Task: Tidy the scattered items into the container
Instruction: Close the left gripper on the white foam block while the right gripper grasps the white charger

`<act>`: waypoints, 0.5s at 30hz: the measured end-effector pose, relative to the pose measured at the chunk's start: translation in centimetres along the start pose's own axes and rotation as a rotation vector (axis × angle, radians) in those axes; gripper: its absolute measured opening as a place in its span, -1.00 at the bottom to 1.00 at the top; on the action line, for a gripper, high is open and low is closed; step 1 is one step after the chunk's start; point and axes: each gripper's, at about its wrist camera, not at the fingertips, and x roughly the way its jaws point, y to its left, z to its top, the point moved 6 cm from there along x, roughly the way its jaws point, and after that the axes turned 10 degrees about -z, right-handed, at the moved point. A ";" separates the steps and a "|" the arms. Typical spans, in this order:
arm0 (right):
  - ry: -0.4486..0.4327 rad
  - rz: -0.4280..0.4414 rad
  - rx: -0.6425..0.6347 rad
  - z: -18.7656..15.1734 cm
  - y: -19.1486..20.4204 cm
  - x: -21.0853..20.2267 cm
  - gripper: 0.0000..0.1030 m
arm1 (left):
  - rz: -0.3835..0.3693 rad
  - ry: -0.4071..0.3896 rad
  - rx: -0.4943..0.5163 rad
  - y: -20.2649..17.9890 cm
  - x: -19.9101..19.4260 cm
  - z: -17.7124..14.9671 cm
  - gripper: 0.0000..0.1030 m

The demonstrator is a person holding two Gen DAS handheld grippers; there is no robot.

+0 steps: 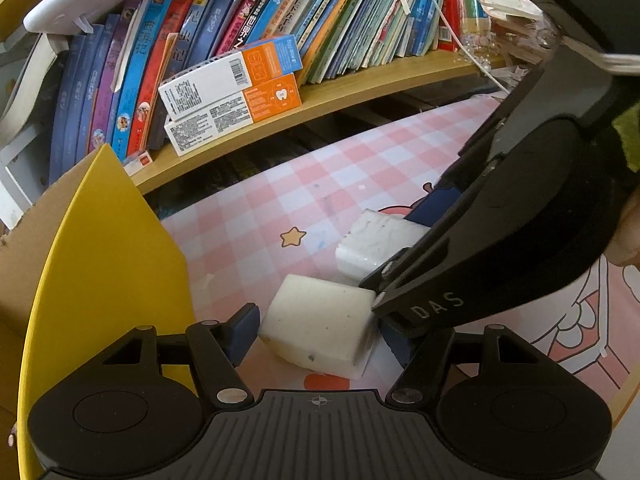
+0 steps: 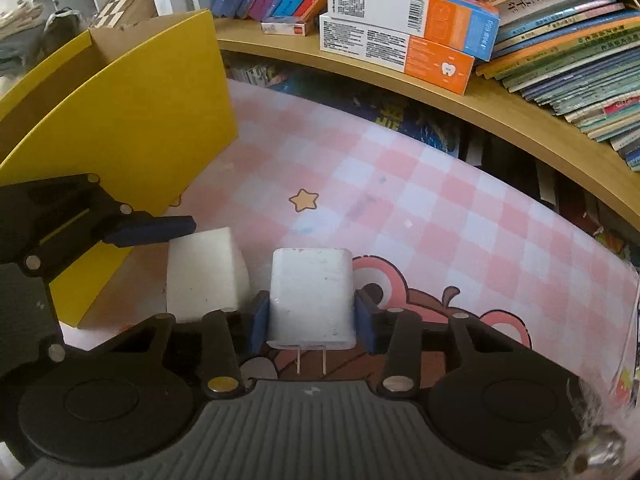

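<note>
We saw the yellow box (image 2: 132,120) standing on the pink checked counter (image 2: 400,208), far left. Beside it lay a white sponge block (image 1: 320,332) between the left tool's (image 1: 320,336) spread, open fingers. Right tool (image 2: 312,316) was clamped on a white charger plug (image 2: 312,300), prongs pointing back at camera, just beside the sponge.

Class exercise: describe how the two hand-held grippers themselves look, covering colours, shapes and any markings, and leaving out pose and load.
Both the left gripper and the right gripper are black, with a ribbed grey plate, round black discs either side, silver pivot pins and blue pads on the fingers. In the left wrist view, the right gripper's linkage bears pale letters "DAS".
</note>
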 end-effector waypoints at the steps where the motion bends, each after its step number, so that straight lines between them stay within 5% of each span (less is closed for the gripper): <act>1: -0.001 -0.003 0.005 -0.1 -0.1 -0.1 -0.19 | 0.000 0.000 0.000 0.0 0.0 0.0 0.32; 15: -0.018 -0.074 0.143 -2.9 -2.3 -3.0 -0.19 | -0.021 0.002 -0.027 0.2 0.3 0.1 0.30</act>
